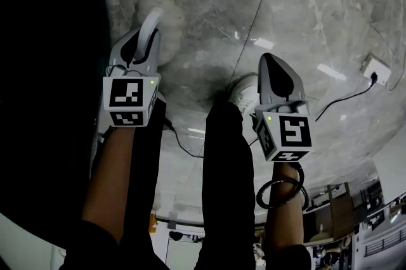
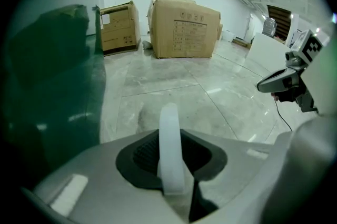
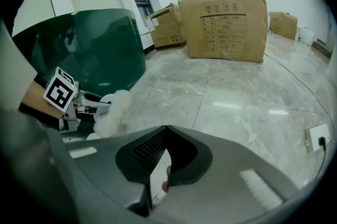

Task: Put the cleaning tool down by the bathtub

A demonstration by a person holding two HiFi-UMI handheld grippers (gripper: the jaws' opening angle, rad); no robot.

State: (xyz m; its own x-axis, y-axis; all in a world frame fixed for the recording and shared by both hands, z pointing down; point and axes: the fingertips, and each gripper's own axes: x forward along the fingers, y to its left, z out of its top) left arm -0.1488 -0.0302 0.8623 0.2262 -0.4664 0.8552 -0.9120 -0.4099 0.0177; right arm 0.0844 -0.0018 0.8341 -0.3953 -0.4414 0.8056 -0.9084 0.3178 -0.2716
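While beside bathtub (image 3: pixel 89 44), duster (image 3: pixel 113 107) in left tool (image 1: pixel 148 33).

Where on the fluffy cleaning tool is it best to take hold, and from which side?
Grip the white handle, coming from its free end, opposite the fluffy head. The handle is a narrow strip that fits between jaws; the head looks soft and bulky. The left hand-held gripper is shut on it this way.

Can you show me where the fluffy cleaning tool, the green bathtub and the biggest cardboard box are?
The cleaning tool (image 3: pixel 112 111): right gripper view, on its white fluffy head.
The bathtub (image 3: pixel 89 52): right gripper view, on its green outer wall.
The cardboard box (image 3: pixel 226 26): right gripper view, on its printed front face.
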